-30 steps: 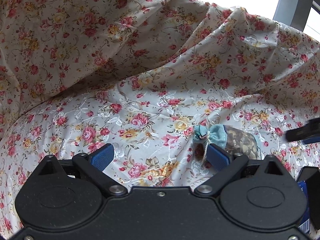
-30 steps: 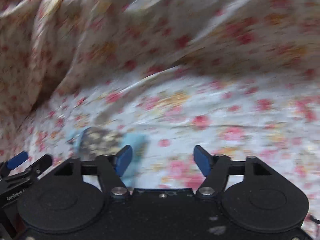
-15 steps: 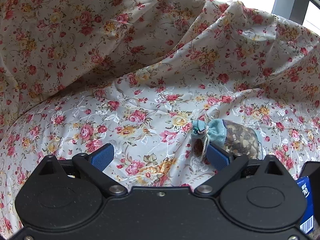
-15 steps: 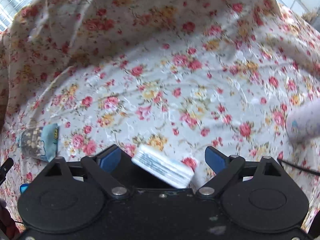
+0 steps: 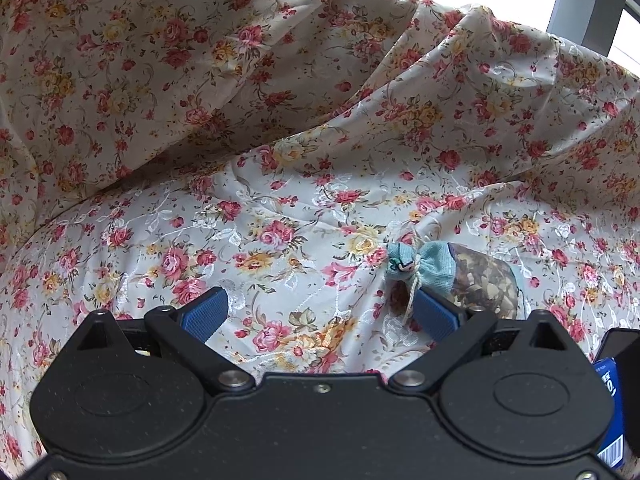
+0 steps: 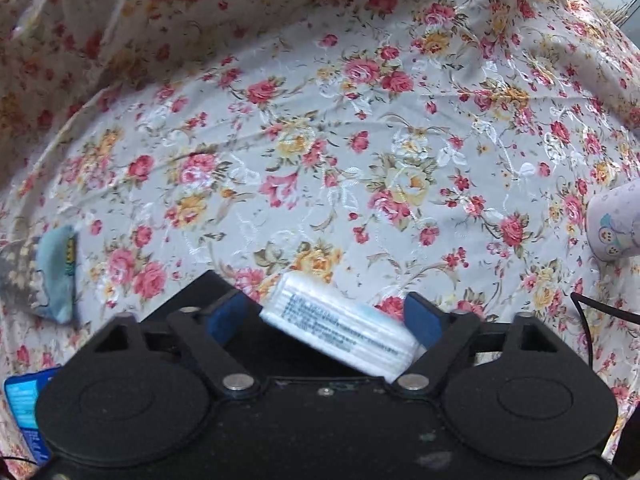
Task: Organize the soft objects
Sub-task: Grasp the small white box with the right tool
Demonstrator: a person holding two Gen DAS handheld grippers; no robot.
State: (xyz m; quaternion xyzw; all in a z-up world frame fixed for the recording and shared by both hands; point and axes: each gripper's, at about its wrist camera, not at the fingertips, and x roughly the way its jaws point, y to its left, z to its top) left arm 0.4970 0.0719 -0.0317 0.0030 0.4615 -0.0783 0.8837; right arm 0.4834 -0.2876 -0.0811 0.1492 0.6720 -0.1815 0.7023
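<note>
A small teal drawstring pouch (image 5: 448,272) with a dark patterned body lies on the floral cloth (image 5: 280,216), just beyond my left gripper's right fingertip. My left gripper (image 5: 318,314) is open and empty. The pouch also shows at the left edge of the right wrist view (image 6: 48,276). A white tissue pack (image 6: 340,332) lies tilted between the fingers of my right gripper (image 6: 324,316), whose jaws stand wide and do not pinch it. A pale plush toy (image 6: 616,228) with a printed face sits at the right edge.
A blue printed packet (image 5: 612,412) lies at the lower right, and shows at the lower left of the right wrist view (image 6: 24,412). A black cable (image 6: 600,312) runs off right. The cloth rises in folds (image 5: 160,60) behind. A grey frame post (image 5: 584,4) stands top right.
My right gripper swung right, away from the pouch, and now sits over the tissue pack, with the plush toy in sight. My left gripper crept slightly closer to the pouch.
</note>
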